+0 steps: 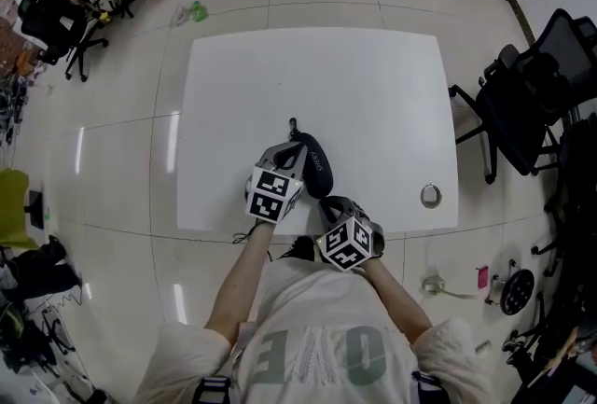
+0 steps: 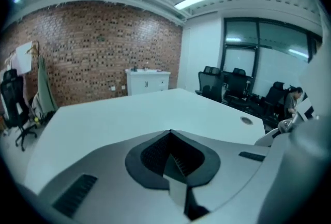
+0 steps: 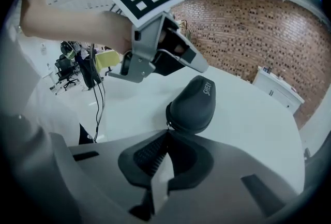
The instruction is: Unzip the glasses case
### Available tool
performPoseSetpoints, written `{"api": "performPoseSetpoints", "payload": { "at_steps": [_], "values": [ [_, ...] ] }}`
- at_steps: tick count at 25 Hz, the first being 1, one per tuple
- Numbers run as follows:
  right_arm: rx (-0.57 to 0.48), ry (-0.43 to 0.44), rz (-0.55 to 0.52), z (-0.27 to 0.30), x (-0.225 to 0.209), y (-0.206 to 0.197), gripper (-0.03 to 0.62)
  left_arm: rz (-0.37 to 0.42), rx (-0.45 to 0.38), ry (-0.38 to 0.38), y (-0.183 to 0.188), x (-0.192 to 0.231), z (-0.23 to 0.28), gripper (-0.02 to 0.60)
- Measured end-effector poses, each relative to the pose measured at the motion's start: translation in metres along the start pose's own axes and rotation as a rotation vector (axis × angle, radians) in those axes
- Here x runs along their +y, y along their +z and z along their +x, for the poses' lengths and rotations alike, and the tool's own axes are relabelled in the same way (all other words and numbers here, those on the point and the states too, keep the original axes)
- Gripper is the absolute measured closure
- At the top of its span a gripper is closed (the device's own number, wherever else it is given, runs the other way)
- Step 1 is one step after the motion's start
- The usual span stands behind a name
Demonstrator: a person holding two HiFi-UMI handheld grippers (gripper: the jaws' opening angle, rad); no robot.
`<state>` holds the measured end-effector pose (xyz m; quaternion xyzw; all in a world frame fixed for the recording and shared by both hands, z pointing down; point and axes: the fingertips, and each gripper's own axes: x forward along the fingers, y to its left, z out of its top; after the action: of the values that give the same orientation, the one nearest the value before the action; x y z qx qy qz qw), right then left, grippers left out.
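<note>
Judging by the closed seam, the glasses case is taken as fully zipped, with no gap seen along its edge in the right gripper view; the whole zip run is reckoned left to do. The case is laid flat on the white table, toward the table's 6 o'clock edge, close to the person. The right gripper is set at the case's 5 o'clock end, jaws closed together right at the small zipper pull, which appears to be pinched between the tips; how firm the grip is cannot be told. The left gripper is seen at the case's 9 o'clock side, jaws closed together with nothing between them, only bare table ahead in its own view. In the right gripper view it is held over the case's top; contact with the case cannot be told.
</note>
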<state>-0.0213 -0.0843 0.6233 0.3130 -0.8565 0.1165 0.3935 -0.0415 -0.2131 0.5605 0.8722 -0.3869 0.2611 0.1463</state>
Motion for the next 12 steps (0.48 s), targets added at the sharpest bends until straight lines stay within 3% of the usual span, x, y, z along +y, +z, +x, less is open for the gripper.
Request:
{"api": "performPoseSetpoints", "payload": {
  "at_steps": [3,5,8,12],
  "values": [
    [0.004,0.0,-0.006,-0.001,-0.002,0.0,0.594,0.122,-0.003,0.021,0.013,-0.03,-0.007,0.589],
    [0.006,-0.001,-0.003,0.001,0.0,0.001,0.594,0.139,0.027,0.004,0.008,-0.048,-0.001,0.589],
    [0.007,0.002,0.003,0.003,0.002,0.001,0.594,0.094,0.077,-0.036,-0.012,-0.066,0.01,0.589],
    [0.002,-0.001,0.024,0.0,-0.004,-0.002,0.594,0.003,0.041,-0.071,-0.014,-0.071,0.017,0.589]
  ]
}}
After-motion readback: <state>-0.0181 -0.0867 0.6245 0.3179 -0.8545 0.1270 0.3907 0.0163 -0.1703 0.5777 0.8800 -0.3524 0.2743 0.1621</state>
